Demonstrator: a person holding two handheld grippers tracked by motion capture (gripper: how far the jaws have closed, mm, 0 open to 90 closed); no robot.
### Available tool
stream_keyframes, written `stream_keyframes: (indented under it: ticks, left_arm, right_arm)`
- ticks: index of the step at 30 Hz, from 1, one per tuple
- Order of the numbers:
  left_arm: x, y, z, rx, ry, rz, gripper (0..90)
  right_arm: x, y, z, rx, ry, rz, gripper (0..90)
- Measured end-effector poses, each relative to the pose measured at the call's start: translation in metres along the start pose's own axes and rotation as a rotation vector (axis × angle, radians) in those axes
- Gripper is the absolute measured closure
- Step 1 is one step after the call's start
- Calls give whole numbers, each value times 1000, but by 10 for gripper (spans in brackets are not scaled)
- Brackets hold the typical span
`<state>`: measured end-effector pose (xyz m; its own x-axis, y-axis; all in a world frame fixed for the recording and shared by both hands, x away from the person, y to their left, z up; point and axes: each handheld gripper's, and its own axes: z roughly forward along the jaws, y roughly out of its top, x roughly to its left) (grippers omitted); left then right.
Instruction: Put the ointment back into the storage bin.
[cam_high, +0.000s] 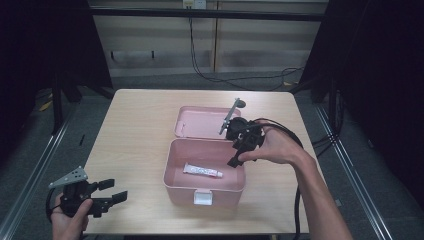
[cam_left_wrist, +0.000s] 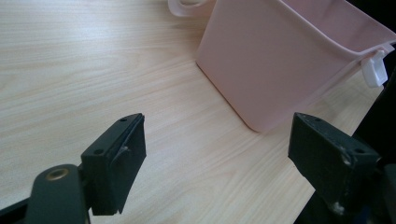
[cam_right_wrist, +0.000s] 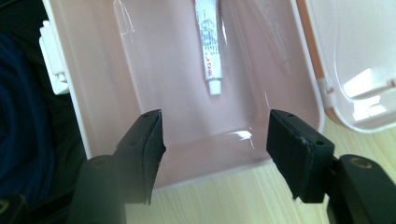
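Observation:
A pink plastic box (cam_high: 168, 167) stands open mid-table, its lid (cam_high: 200, 122) laid back behind it. A white tube (cam_high: 202, 171) lies flat on the box floor. My right gripper (cam_high: 239, 152) hovers over the box's right end, open and empty. In the right gripper view, its jaws (cam_right_wrist: 215, 144) frame the near wall of the box (cam_right_wrist: 140, 70), with the tube (cam_right_wrist: 208, 42) farther in. My left gripper (cam_high: 116, 190) rests low at the table's front left corner, open. In the left gripper view, nothing sits between its jaws (cam_left_wrist: 217, 154); the box side (cam_left_wrist: 271, 60) is ahead.
A white latch (cam_high: 203, 198) juts from the box's front wall, also visible in the left gripper view as the latch (cam_left_wrist: 375, 70). Bare wooden tabletop (cam_high: 135, 130) lies left of the box. The table's front edge is close to my left hand. Cables trail from the right gripper.

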<state>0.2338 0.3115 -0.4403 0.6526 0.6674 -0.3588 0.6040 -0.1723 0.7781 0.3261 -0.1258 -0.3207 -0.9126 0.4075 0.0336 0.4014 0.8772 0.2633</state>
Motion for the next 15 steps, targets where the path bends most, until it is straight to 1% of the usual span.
stream_keyframes:
  ticks: [3, 4, 6, 7, 9, 10, 12, 15]
  left_arm:
    - [0, 0, 0, 1, 1, 0, 191]
    - [0, 0, 0, 0, 1, 0, 191]
    - [0, 0, 0, 2, 3, 0, 191]
    - [0, 0, 0, 2, 3, 0, 191]
    - [0, 0, 1, 2, 1, 0, 191]
    - [0, 0, 0, 2, 1, 2, 191]
    - [0, 0, 0, 1, 2, 1, 191]
    - [0, 0, 0, 2, 2, 2, 191]
  right_arm:
    - [1, -5, -2, -5, -5, 13, 367]
    - [0, -10, -5, -21, -12, 15, 366]
    - [1, -15, -9, -38, -17, 20, 367]
    - [1, -15, -9, -38, -17, 20, 367]
    - [2, -24, -13, -74, -27, 37, 366]
    - [2, -24, -13, -74, -27, 37, 366]
    - [2, -32, -12, -84, -32, 65, 362]
    - [2, -36, -11, -88, -35, 71, 359]
